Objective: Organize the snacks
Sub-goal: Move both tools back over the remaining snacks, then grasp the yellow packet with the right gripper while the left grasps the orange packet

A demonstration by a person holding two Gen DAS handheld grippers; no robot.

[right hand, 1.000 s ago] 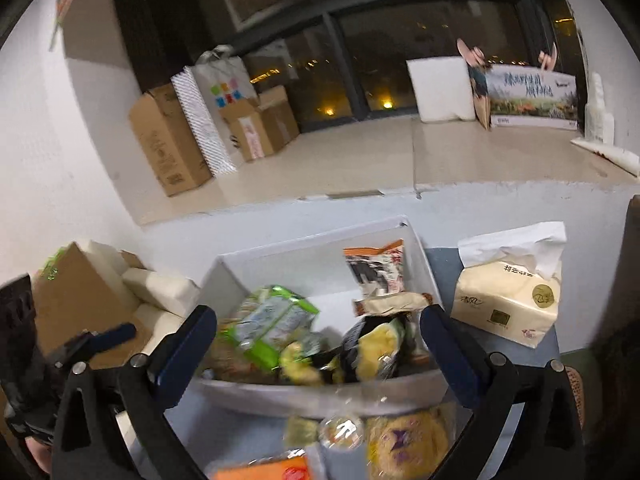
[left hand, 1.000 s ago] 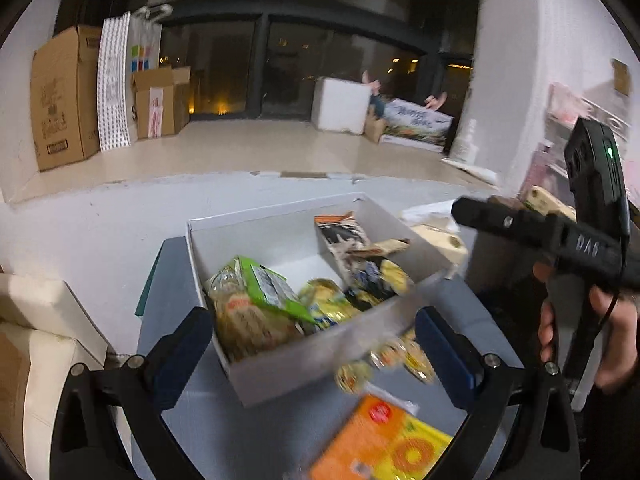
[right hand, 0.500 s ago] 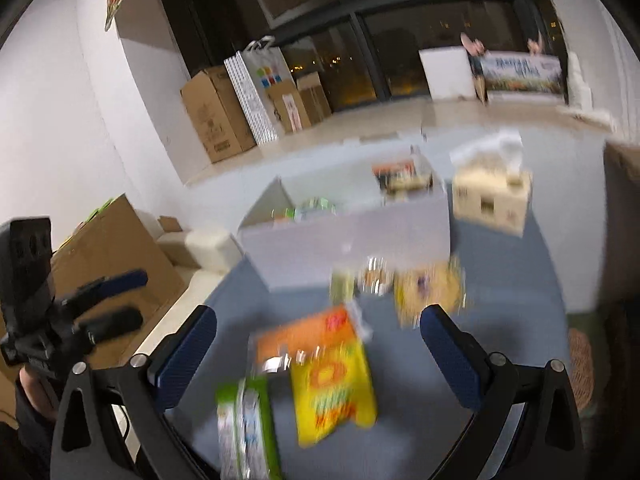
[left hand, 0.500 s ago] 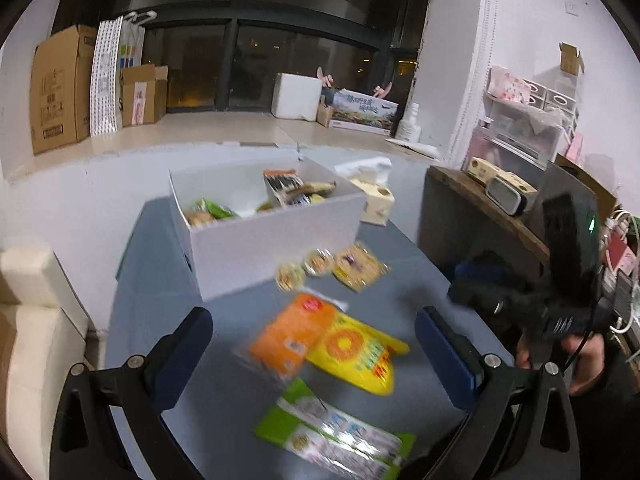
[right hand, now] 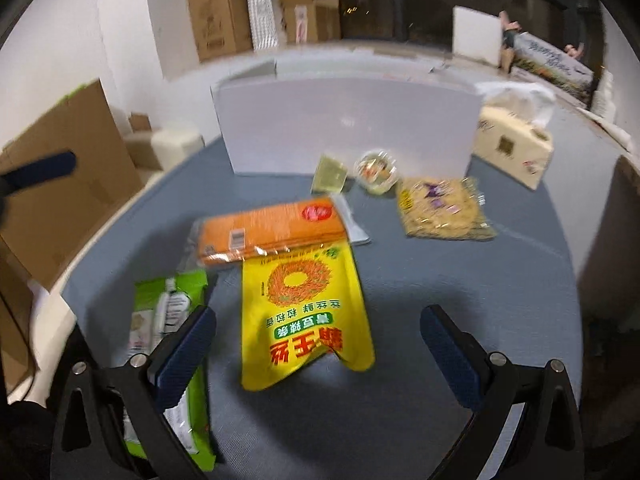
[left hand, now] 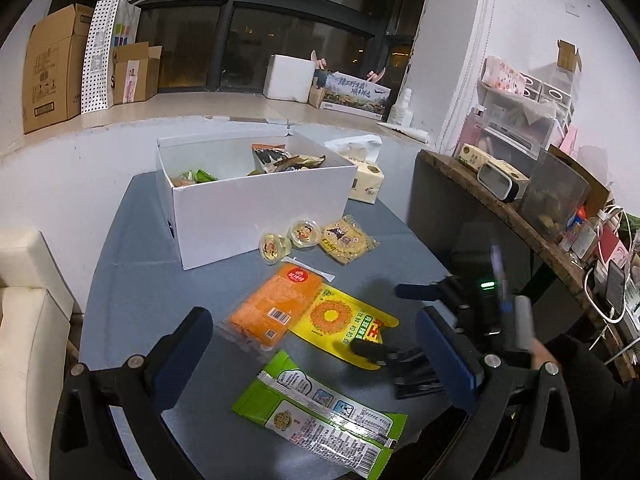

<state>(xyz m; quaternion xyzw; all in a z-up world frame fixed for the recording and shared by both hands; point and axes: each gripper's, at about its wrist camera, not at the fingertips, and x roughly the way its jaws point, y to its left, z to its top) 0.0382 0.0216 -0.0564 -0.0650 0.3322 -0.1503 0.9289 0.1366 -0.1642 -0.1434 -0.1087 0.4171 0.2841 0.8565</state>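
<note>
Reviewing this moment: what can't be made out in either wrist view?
- White cardboard box: contents hidden by its front wall in the right wrist view; mostly hidden in the left.
- Green snack packet: partly covered by the right gripper's finger.
- Small round jelly cups: labels motion-blurred, right wrist view.

Both tongs (left hand: 316, 344) back from box (left hand: 256, 208)

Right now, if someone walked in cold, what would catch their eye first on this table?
Probably the bright yellow snack bag, lying flat in the middle of the blue-grey table between the right gripper's open jaws. Its far end is tucked under the orange packet. Behind them stands the white box, already holding several snacks, with two small jelly cups at its base.
</note>
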